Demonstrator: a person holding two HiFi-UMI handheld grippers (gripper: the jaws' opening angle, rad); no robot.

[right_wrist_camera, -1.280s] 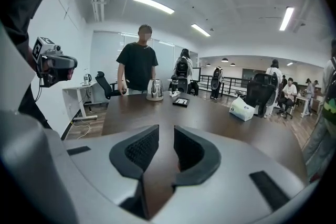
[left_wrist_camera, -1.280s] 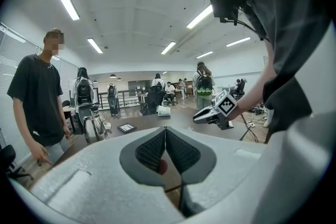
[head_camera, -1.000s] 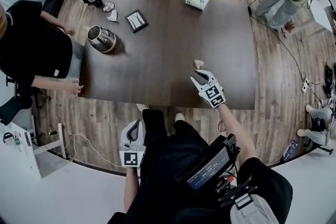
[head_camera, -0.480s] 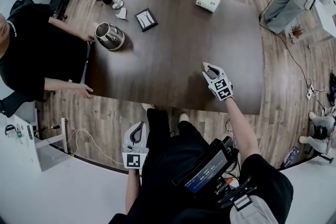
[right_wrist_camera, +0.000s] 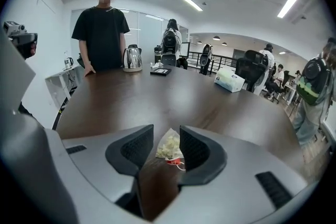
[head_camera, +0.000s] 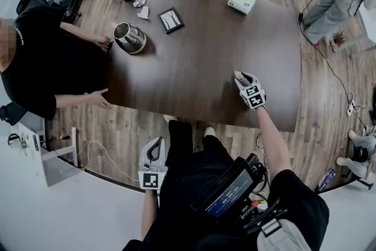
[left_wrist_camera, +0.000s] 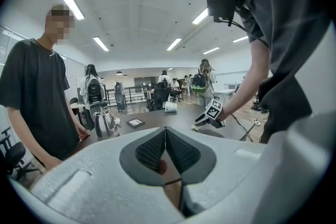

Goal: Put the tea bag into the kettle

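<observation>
The right gripper (head_camera: 239, 76) is held low over the table (head_camera: 194, 62). Its jaws have just been opened wide, and the tea bag (right_wrist_camera: 169, 145) is left lying between them, not pinched. The kettle (head_camera: 130, 38) is parked well away, far left. The left gripper (head_camera: 155, 141) is kept off the table, jaws closed together on nothing.

Table (head_camera: 200, 62) — tissue box (head_camera: 241, 2), perhaps a scale (head_camera: 171, 19).

- Surface (head_camera: 200, 50): dark brown with a faint wood grain.
- Kettle (head_camera: 130, 38): shiny silver.
- Tea bag (right_wrist_camera: 168, 144): translucent white with a pale yellowish filling and a small red tag.
- Tissue box (head_camera: 241, 2): whitish.
- Floor (head_camera: 311, 144): streaky brown wood planks.
</observation>
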